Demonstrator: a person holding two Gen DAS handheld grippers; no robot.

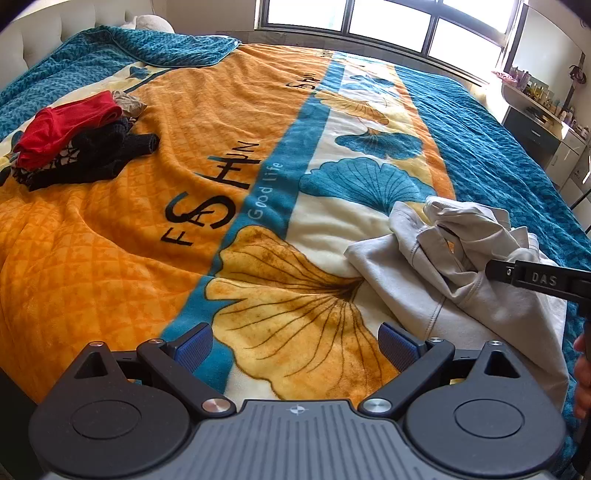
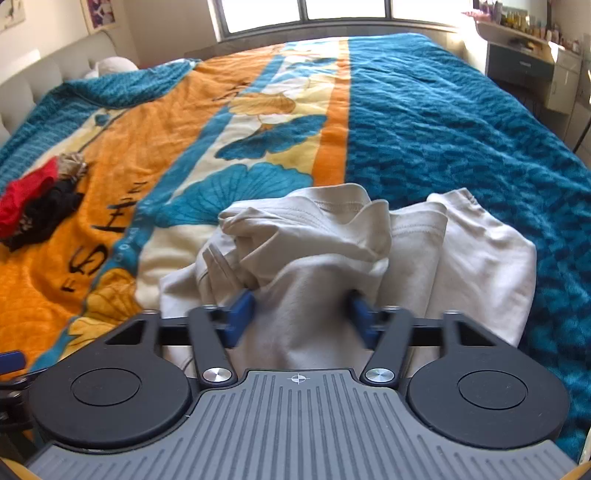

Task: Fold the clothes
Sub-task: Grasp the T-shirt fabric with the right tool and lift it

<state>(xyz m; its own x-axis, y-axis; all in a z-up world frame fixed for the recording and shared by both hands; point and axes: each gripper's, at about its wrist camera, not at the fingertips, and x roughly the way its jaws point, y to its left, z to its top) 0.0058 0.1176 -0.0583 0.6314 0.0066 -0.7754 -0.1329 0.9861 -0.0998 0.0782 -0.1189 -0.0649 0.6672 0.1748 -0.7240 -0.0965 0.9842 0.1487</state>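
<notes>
Cream garment bunched between my right jaws

My right gripper (image 2: 301,319) stands half-wide around the crumpled cream garment (image 2: 332,240); my left gripper (image 1: 295,345), near-left, gapes wide and empty.

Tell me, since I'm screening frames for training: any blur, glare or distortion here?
Left wrist view: sharp, window blown out white, fisheye bends the bed edges. Right wrist view: motion blur smears the blue pads and the red garment; window overexposed too.

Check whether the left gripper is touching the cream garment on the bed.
Apart. In the left wrist view the left gripper stands open over bare blanket, and the cream garment lies off to its right with blanket visible between them.
</notes>
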